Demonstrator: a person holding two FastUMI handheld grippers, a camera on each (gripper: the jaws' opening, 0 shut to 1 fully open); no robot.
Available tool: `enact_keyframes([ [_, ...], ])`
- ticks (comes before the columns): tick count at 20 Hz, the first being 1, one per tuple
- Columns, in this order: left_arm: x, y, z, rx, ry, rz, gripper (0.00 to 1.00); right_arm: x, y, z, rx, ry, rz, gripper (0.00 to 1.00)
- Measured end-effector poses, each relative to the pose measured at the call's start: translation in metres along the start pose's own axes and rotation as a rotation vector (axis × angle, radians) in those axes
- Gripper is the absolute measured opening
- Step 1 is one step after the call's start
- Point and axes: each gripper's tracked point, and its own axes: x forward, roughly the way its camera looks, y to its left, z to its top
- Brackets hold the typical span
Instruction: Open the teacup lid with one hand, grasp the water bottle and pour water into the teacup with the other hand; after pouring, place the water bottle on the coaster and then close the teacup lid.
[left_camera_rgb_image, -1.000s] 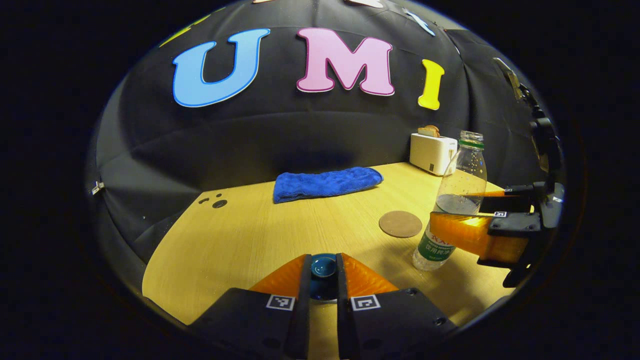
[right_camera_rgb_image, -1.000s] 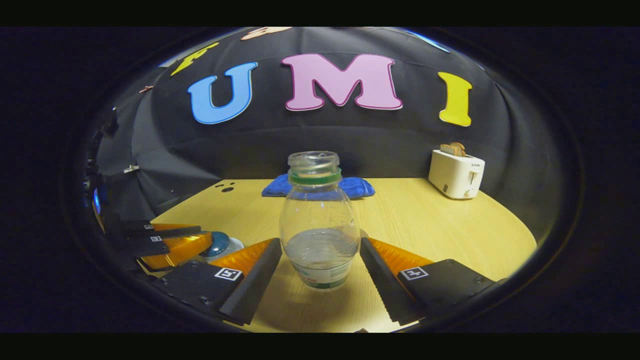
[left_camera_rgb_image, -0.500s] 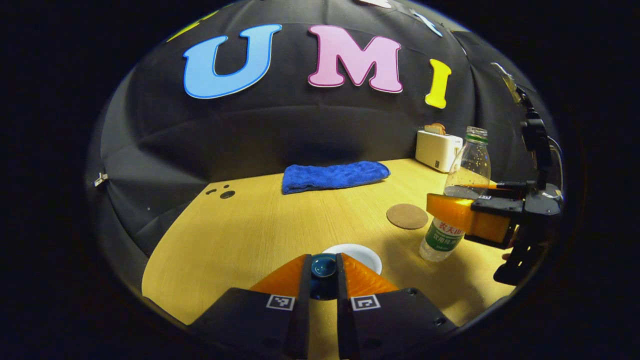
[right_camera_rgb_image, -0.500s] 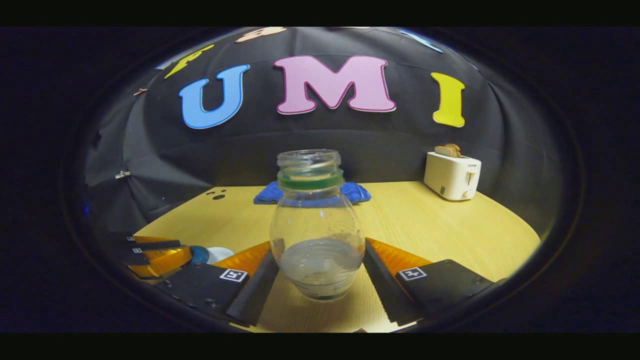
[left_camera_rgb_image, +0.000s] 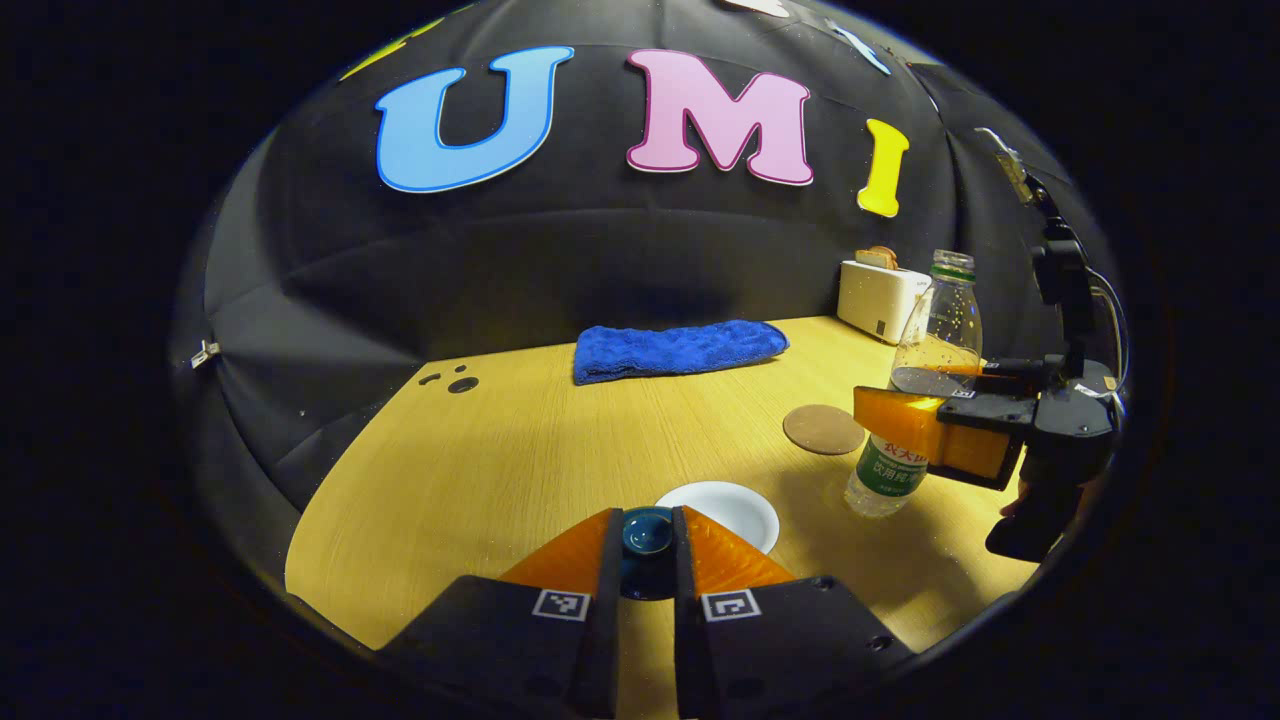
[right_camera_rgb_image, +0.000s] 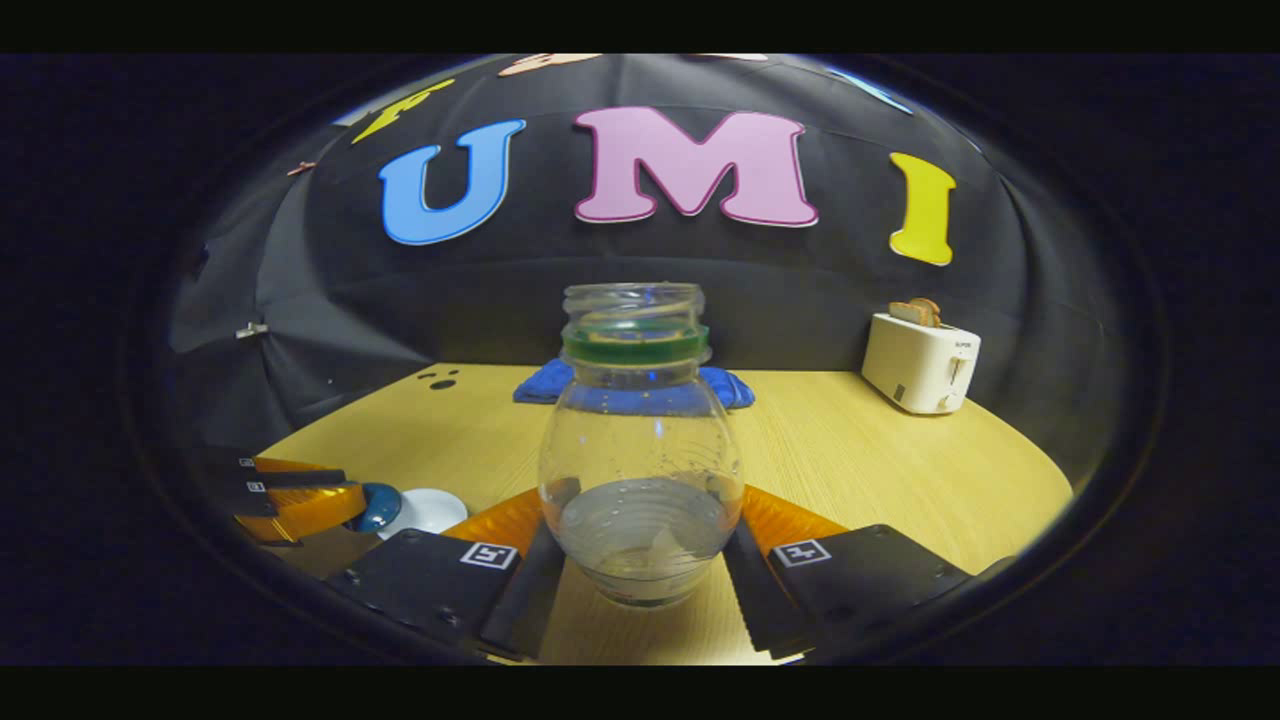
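Bottle (right_camera_rgb_image: 640, 450) uncapped, part water, in right tongs (right_camera_rgb_image: 640, 585); teacup (left_camera_rgb_image: 718, 508) lidless.

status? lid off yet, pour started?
Done: left gripper holds the lid clear of the open teacup.
In hand: right gripper has closed on the water bottle, upright; whether it is lifted is unclear.
Left: pour, set bottle on the coaster, re-lid.

Coaster (left_camera_rgb_image: 823, 429) between teacup (left_camera_rgb_image: 718, 508) (nearer) and toaster (left_camera_rgb_image: 878, 297).
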Motion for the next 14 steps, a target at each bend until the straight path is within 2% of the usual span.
enact_keyframes([
  [4,-0.009,0.010,0.002,-0.037,-0.011,0.026,0.27,-0.001,-0.001,0.006,-0.138,0.031,0.031,0.74],
  [5,-0.013,0.015,0.002,-0.047,-0.016,0.038,0.22,0.000,-0.004,0.012,-0.192,0.028,0.027,0.74],
  [6,-0.016,0.019,0.004,-0.055,-0.022,0.049,0.27,0.000,-0.006,0.018,-0.254,0.021,0.017,0.74],
  [8,-0.024,0.031,0.006,-0.071,-0.035,0.075,0.27,0.005,-0.013,0.029,-0.395,0.009,-0.006,0.73],
  [11,-0.037,0.050,0.005,-0.110,-0.052,0.111,0.22,0.013,-0.014,0.032,-0.586,0.009,-0.003,0.74],
  [12,-0.042,0.056,0.004,-0.122,-0.056,0.125,0.26,0.016,-0.011,0.030,-0.638,0.015,0.002,0.73],
  [14,-0.050,0.068,0.000,-0.137,-0.065,0.149,0.27,0.021,-0.005,0.025,-0.746,0.026,0.020,0.73],
])
